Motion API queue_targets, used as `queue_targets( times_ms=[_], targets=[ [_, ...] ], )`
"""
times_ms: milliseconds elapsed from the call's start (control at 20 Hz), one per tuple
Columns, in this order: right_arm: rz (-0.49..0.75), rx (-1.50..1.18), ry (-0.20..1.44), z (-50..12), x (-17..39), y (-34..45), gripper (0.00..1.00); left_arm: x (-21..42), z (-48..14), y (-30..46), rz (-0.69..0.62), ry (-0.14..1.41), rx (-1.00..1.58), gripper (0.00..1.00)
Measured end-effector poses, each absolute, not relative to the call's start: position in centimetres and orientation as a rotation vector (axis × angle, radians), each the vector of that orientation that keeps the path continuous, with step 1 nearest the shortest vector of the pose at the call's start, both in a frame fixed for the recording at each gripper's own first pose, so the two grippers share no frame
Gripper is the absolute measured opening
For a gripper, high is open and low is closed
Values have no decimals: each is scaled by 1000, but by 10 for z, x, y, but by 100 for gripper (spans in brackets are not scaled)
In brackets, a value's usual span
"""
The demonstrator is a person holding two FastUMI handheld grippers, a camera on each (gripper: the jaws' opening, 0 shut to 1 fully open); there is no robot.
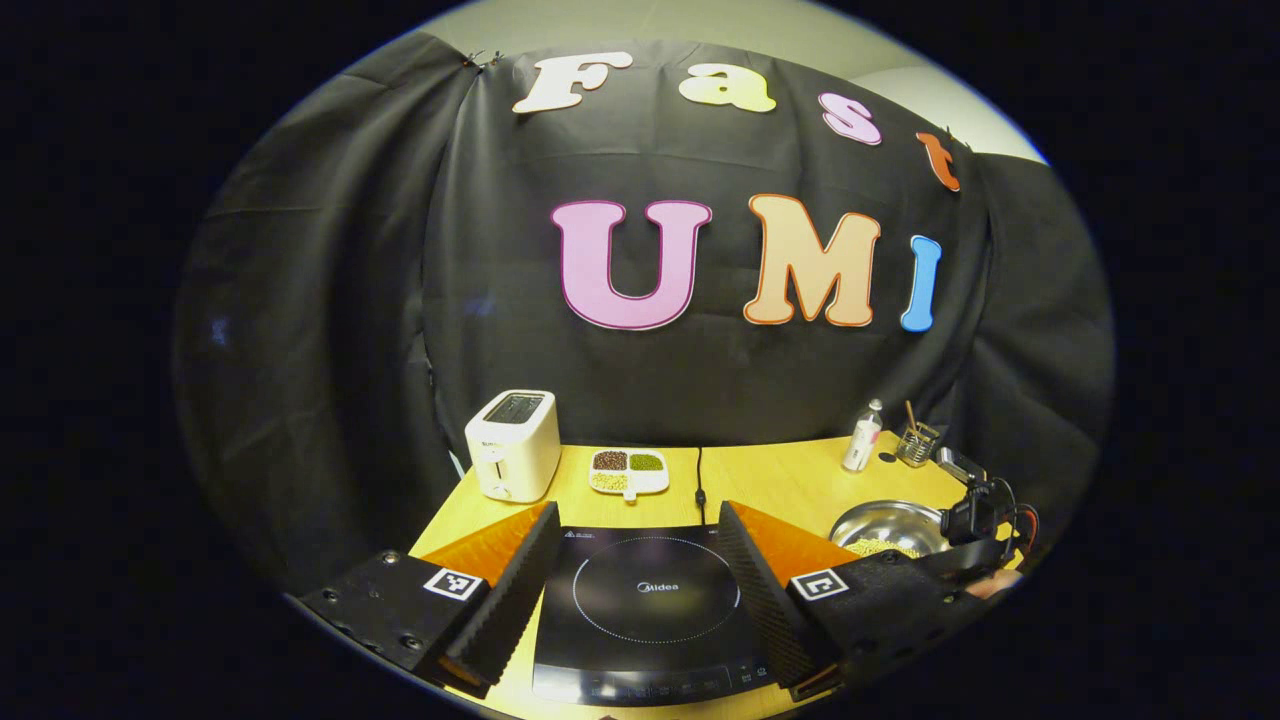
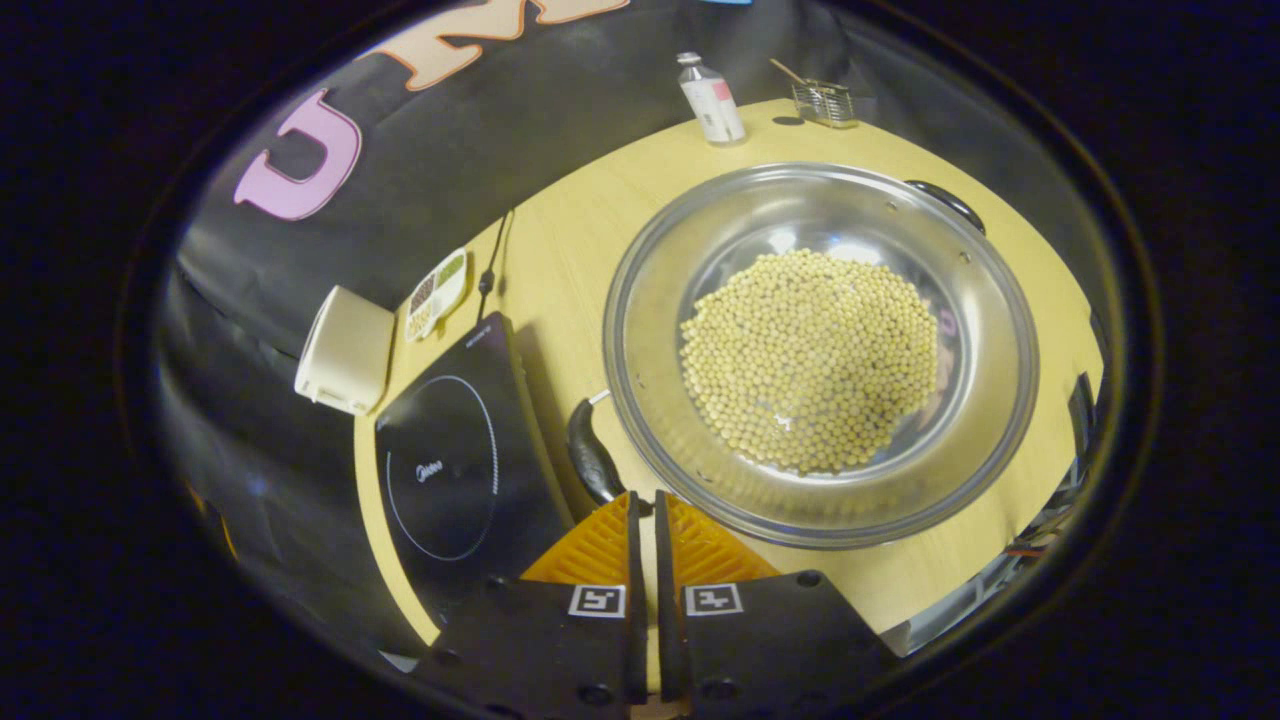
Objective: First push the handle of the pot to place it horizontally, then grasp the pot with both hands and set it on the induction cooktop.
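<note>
With fingers closed on nothing, the right gripper (image 2: 646, 500) is nearing the handle (image 2: 592, 458) at the pot's (image 2: 700, 250) 7 o'clock; a hard shove risks spilling beans (image 2: 810, 360), while the left gripper (image 1: 640, 545) is hanging open over the cooktop (image 1: 650, 600).

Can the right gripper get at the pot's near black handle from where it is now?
Probably yes. The right gripper, jaws nearly closed, sits right beside the black handle at the rim of the pot of beans. Nothing lies between them; the induction cooktop is off to the side.
</note>
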State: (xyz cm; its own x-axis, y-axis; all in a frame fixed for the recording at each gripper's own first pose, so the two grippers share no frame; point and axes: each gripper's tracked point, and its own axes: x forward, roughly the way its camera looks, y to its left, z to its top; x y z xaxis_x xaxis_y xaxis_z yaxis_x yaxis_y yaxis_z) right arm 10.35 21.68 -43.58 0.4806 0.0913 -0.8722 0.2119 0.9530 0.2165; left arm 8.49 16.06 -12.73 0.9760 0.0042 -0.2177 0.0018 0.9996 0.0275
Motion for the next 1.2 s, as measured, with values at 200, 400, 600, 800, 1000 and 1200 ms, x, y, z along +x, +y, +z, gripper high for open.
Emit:
queue_targets(
  times_ms=[200, 400, 600, 800, 1000, 1200],
  targets=[
    [-69, 294, 1061, -437, 114, 220, 7, 86, -130, 162, -9, 227, 25, 96],
    [-64, 275, 1072, -437, 109, 217, 6, 86, -133, 163, -20, 237, 29, 96],
    [-45, 226, 1076, -433, 91, 206, 0, 87, -140, 156, -59, 258, 29, 96],
    [-38, 200, 1056, -417, 79, 184, 0, 90, -151, 137, -115, 294, 9, 96],
    [-84, 228, 1022, -395, 76, 139, 20, 96, -167, 117, -157, 349, -29, 96],
    [-107, 240, 1004, -378, 87, 90, 67, 102, -189, 97, -178, 426, -41, 96]
  ],
)
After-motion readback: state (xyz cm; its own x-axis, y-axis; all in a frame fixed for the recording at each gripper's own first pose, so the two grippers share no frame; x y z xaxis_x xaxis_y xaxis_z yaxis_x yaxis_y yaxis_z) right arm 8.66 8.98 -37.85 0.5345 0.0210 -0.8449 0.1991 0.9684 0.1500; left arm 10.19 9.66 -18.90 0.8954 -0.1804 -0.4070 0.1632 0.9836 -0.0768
